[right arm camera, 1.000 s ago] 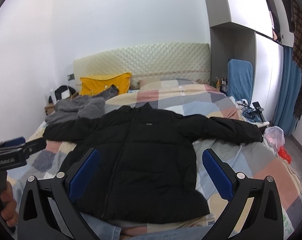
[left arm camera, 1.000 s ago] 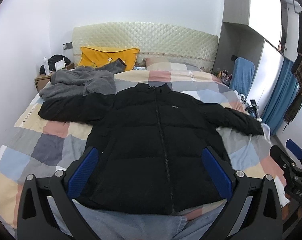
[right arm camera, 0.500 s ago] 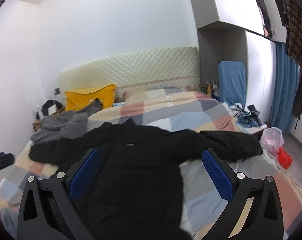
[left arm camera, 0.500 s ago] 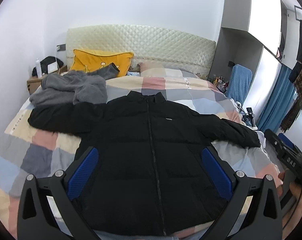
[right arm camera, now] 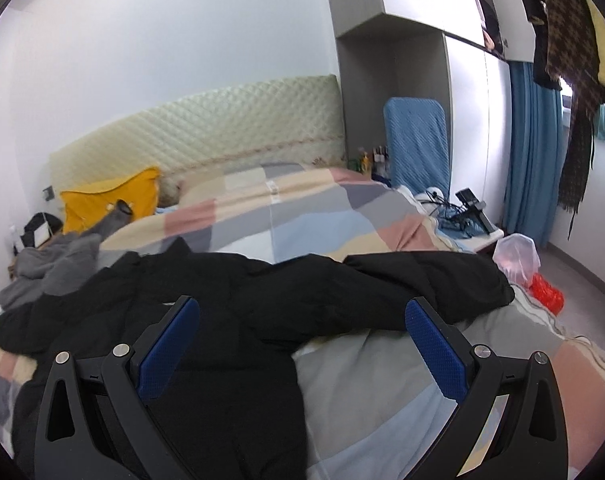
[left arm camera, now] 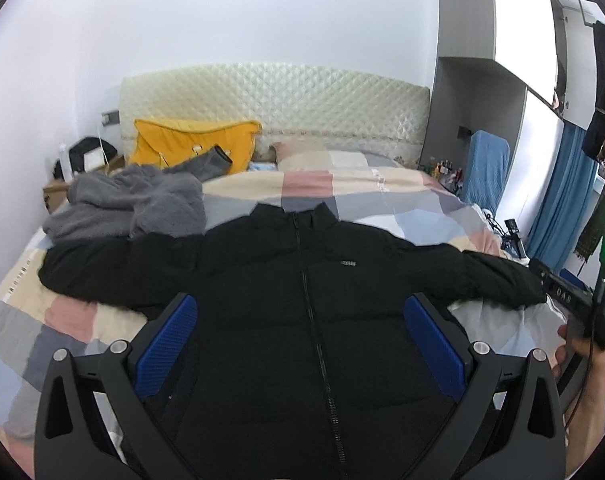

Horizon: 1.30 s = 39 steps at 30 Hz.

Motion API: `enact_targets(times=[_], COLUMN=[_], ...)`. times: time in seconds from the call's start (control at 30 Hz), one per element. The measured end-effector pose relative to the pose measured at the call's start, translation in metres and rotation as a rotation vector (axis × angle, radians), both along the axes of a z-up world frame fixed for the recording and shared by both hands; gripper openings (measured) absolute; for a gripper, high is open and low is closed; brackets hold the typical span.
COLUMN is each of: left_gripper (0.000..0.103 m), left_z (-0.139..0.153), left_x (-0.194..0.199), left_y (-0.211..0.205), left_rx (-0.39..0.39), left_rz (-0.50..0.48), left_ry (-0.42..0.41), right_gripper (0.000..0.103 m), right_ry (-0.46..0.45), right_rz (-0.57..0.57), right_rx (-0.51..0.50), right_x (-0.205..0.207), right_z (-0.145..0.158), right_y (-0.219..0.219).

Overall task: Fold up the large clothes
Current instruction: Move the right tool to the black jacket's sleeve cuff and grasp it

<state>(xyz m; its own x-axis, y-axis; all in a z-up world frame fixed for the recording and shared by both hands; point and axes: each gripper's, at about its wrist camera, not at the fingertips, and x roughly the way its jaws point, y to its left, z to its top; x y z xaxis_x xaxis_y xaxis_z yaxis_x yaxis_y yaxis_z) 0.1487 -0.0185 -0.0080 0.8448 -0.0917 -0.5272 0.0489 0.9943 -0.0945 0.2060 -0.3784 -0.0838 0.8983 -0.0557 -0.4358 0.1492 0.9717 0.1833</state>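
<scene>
A black puffer jacket (left arm camera: 302, 312) lies flat and zipped on the bed, front up, both sleeves spread out sideways. My left gripper (left arm camera: 302, 344) is open and empty, over the jacket's lower front. My right gripper (right arm camera: 302, 344) is open and empty, over the jacket's right side, facing its right sleeve (right arm camera: 422, 284). The right gripper's body and the hand holding it show at the right edge of the left wrist view (left arm camera: 574, 312).
The bed has a patchwork quilt (right arm camera: 302, 216) and a quilted cream headboard (left arm camera: 278, 108). A grey fleece garment (left arm camera: 134, 204) and a yellow pillow (left arm camera: 190, 148) lie at the bed's far left. A nightstand, blue chair (right arm camera: 418, 144), plastic bags (right arm camera: 522, 264) and curtains stand to the right.
Both grippers moved forward over the bed, nearer the jacket. The right gripper swung right toward the right sleeve. Both stayed open.
</scene>
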Motion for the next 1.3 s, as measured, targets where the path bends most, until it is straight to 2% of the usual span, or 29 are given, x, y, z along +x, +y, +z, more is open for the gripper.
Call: enact_targets(times=[0.1,0.2,0.33,0.43,0.53,0.67,0.77,0.83,0.9,0.93,1.0,1.2,1.3], left_gripper=[0.103,0.103,0.103,0.103,0.103,0.103,0.103,0.103,0.103,0.103,0.103,0.103,0.103], left_z=[-0.012,-0.025,-0.04,-0.047,-0.052,-0.06,-0.065,-0.069,-0.072,-0.073,-0.077,-0.089,-0.098], left_x=[0.008,0.015,0.023,0.026,0.028,0.026,0.026,0.026,0.026,0.027,0.027,0.029,0.033], left_y=[0.006,0.01,0.018,0.021,0.019,0.018,0.019,0.021,0.024,0.024,0.026,0.025,0.025], left_rx=[-0.003,0.018,0.0,-0.024,-0.007,-0.004,-0.003,-0.034,-0.059,-0.065,-0.079,-0.096,-0.112], left_rz=[-0.014,-0.012,-0.012,-0.022,-0.015,-0.025,-0.014,-0.027,-0.038,-0.039,-0.043,-0.038,-0.034], left_ry=[0.02,0.03,0.071,0.097,0.106,0.121,0.135,0.144,0.156,0.16,0.164,0.162,0.17], right_gripper=[0.103,0.103,0.103,0.103,0.103,0.103,0.099,0.097,0.087,0.082,0.08,0.08,0.08], right_ry=[-0.012,-0.029,0.016,0.062,0.076,0.095,0.184,0.231,0.241,0.234,0.199,0.099,0.076], right_rz=[-0.012,-0.054,-0.093,-0.144,-0.193,-0.253,-0.268,-0.287,-0.304,-0.312,-0.336,-0.375,-0.401], right_rx=[0.028,-0.017,-0.057,-0.003,0.049,0.192,0.342,0.41,0.502,0.54,0.619,0.78,0.815], right_x=[0.01,0.021,0.041,0.05,0.054,0.053,0.056,0.057,0.052,0.049,0.043,0.041,0.05], right_z=[-0.001,-0.003,-0.021,-0.042,-0.057,-0.081,-0.113,-0.132,-0.15,-0.155,-0.164,-0.183,-0.192], right_y=[-0.008,-0.017,-0.037,-0.063,-0.088,-0.127,-0.155,-0.166,-0.179,-0.184,-0.197,-0.22,-0.229])
